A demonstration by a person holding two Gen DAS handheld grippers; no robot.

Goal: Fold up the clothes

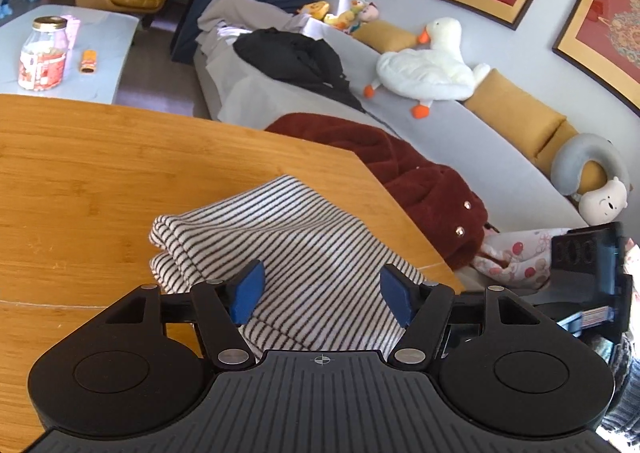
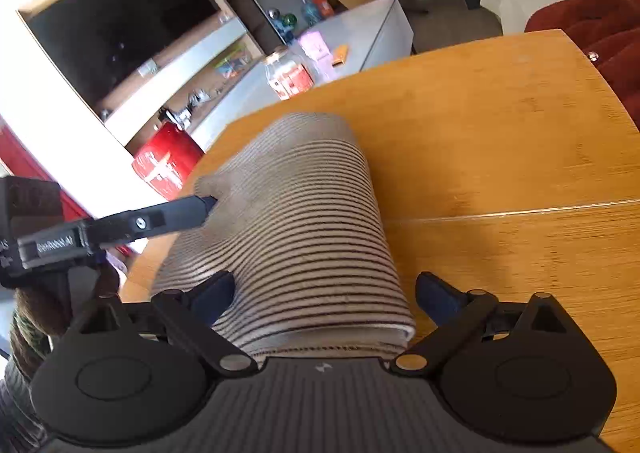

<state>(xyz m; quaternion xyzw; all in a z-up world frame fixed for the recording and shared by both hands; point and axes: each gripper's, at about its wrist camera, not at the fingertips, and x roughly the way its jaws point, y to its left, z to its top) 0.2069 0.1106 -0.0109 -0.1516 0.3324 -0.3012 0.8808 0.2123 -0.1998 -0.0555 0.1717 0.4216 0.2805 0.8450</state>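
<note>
- The striped garment [image 2: 296,229] lies folded into a thick bundle on the wooden table [image 2: 500,141], mid-frame in both views.
- In the right wrist view its long axis runs from bottom centre up towards the table's far edge, stripes lying crosswise; the far end is rounded over and blurred.
- In the left wrist view the striped garment [image 1: 280,249] slants from lower right to upper left, stacked layers showing at its left end.
- The left gripper [image 1: 322,295] has blue pads spread, cloth beneath them; no pinch is visible.
- The right gripper [image 2: 324,291] stands wide, its pads straddling the bundle's near end; contact is hard to judge.
- Each gripper's body hides the garment's nearest edge.
- A finger of the left gripper [image 2: 184,213] reaches the bundle's left side; its tip is smeared.
</note>
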